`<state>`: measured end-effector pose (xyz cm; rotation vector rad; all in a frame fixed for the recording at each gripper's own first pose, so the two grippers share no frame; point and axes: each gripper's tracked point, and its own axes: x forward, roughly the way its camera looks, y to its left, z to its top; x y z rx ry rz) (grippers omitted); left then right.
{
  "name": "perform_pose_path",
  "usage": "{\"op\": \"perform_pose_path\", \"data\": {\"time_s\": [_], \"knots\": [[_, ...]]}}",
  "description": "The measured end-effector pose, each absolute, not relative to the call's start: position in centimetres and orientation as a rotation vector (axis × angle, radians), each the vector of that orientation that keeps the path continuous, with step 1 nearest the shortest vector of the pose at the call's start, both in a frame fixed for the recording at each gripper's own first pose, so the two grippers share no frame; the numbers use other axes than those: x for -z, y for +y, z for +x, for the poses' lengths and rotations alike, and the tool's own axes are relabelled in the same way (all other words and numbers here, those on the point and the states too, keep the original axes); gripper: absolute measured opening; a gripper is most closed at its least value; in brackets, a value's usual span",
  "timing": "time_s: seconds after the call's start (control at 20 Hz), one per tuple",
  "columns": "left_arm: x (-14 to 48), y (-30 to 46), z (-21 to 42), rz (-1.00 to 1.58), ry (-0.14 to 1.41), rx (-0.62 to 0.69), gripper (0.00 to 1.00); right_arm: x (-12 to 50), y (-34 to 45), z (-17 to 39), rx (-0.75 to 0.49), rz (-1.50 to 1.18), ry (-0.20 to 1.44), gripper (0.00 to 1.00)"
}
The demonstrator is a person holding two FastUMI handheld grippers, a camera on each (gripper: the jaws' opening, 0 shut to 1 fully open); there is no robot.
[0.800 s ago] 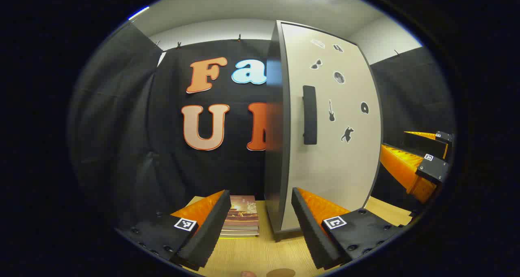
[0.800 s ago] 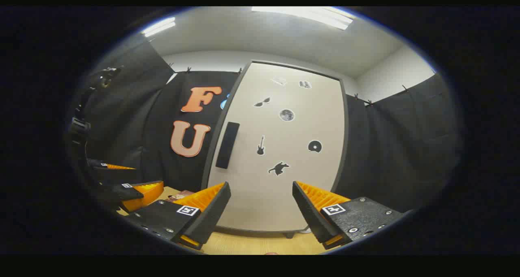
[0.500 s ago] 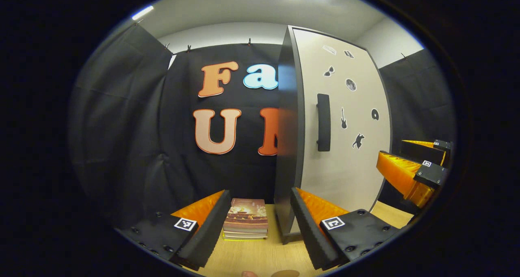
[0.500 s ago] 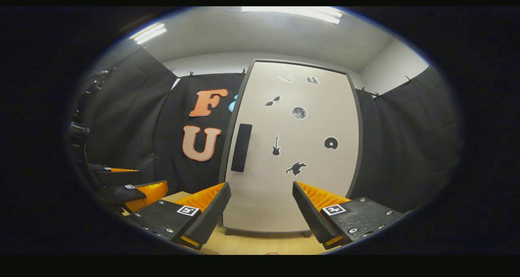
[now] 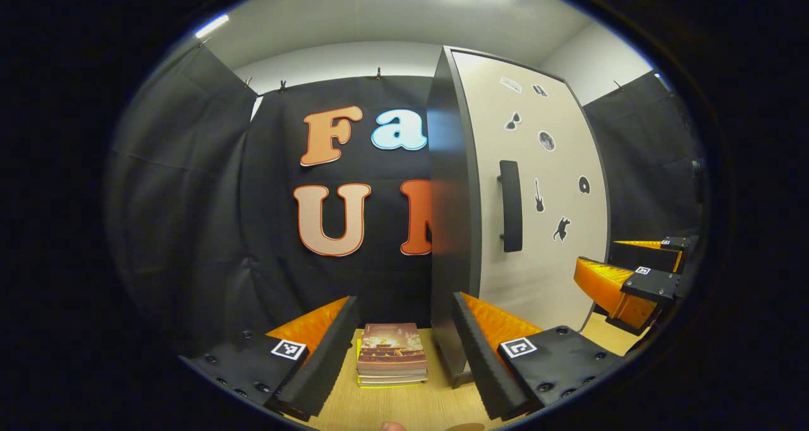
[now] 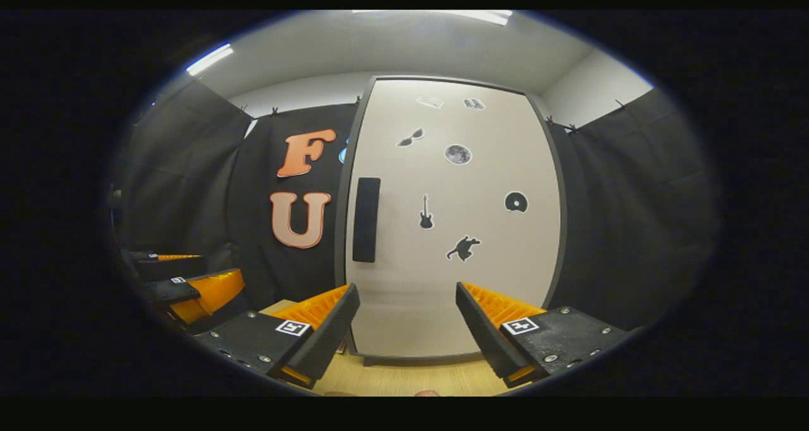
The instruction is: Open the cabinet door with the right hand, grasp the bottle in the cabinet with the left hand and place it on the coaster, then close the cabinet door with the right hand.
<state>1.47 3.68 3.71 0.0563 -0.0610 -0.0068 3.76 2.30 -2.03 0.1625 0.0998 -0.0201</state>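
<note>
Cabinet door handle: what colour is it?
Black, a vertical bar handle on the pale grey cabinet door; the right gripper view shows it best.

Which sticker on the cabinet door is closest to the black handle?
The guitar sticker. It sits just right of the handle on the cabinet door, while the cat, disc, moon and sunglasses stickers lie farther off.

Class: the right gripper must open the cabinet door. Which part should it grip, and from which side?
Grip the handle, a dark upright bar near the door's left edge. Come from the front with the right gripper, fingers either side of the bar; it stands proud of the flat door.
</note>
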Motion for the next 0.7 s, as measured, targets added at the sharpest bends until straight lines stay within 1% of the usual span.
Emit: {"op": "perform_pose_path", "data": {"time_s": [0.05,0.25,0.55,0.7], "knots": [[-3.4,3.8,1.5,0.044,-0.048,0.012,0.96,2.1,2.6,4.0,0.016,0.168,0.106,0.95],[-1.9,4.0,1.9,-0.010,0.000,0.037,0.96,1.5,3.6,5.3,0.004,0.199,0.098,0.95],[-1.1,5.4,2.7,0.021,-0.008,0.021,0.96,0.4,5.8,9.3,-0.032,0.185,0.080,0.95],[-0.4,5.5,3.2,0.037,-0.002,0.029,0.96,-0.2,6.5,11.8,-0.028,0.179,0.073,0.94]]}}
